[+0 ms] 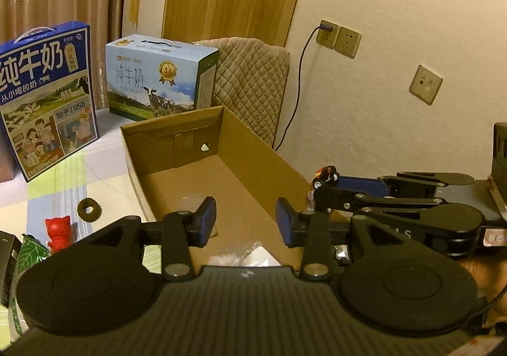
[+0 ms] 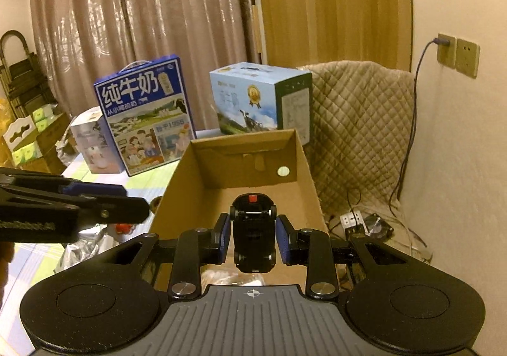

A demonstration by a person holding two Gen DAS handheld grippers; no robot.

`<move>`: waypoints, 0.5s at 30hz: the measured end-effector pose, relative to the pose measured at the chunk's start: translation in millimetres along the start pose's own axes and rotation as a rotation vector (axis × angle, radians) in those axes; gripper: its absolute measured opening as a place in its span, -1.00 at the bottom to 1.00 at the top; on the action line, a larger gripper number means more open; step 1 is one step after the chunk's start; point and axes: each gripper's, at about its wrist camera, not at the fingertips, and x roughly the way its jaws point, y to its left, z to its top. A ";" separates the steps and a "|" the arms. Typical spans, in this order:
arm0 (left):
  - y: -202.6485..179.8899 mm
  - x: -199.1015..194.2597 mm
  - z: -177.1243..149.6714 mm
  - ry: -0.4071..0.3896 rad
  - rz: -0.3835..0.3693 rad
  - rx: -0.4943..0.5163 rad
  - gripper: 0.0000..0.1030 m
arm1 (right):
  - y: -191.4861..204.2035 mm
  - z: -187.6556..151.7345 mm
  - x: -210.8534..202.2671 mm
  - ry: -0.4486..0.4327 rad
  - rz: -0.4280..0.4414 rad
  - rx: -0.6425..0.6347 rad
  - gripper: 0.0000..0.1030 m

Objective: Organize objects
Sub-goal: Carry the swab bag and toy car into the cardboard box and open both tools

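Note:
An open cardboard box (image 1: 253, 146) lies ahead of both grippers, its floor mostly bare. My left gripper (image 1: 246, 216) hovers over the box's near end, open with nothing between its blue pads. My right gripper (image 2: 252, 229) is shut on a small black toy car (image 2: 253, 238), held underside up above the same box (image 2: 177, 194). In the left wrist view the right gripper (image 1: 320, 189) reaches in from the right over the box's right wall, the toy car (image 1: 326, 175) at its tip. The left gripper (image 2: 133, 200) shows at the left edge of the right wrist view.
A clear bag with white contents (image 1: 240, 256) lies in the box's near end. Left of the box are a red figurine (image 1: 58, 229), a brown ring (image 1: 90, 205) and a green leaf packet (image 1: 30, 253). Two milk cartons (image 1: 47, 96) (image 1: 158, 80) stand behind; a quilted chair (image 1: 253, 80) and cable (image 1: 298, 77) sit right.

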 end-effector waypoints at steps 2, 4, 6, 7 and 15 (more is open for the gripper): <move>3.7 -2.3 -1.6 -0.002 0.003 -0.007 -0.28 | -0.5 -0.3 3.0 0.005 0.003 0.004 -0.46; 6.8 -4.0 -3.2 0.001 0.009 -0.009 -0.28 | 1.3 -0.2 3.7 0.005 0.007 0.007 -0.46; 9.0 -5.9 -4.2 0.002 0.016 -0.008 -0.28 | 1.8 2.0 8.4 0.003 0.016 0.018 -0.46; 10.7 -7.3 -4.9 0.003 0.018 -0.011 -0.28 | 2.0 3.4 9.8 -0.001 0.028 0.024 -0.46; 24.7 -26.1 -12.1 -0.001 0.045 -0.025 -0.16 | 0.7 8.8 2.5 -0.059 0.085 0.092 0.23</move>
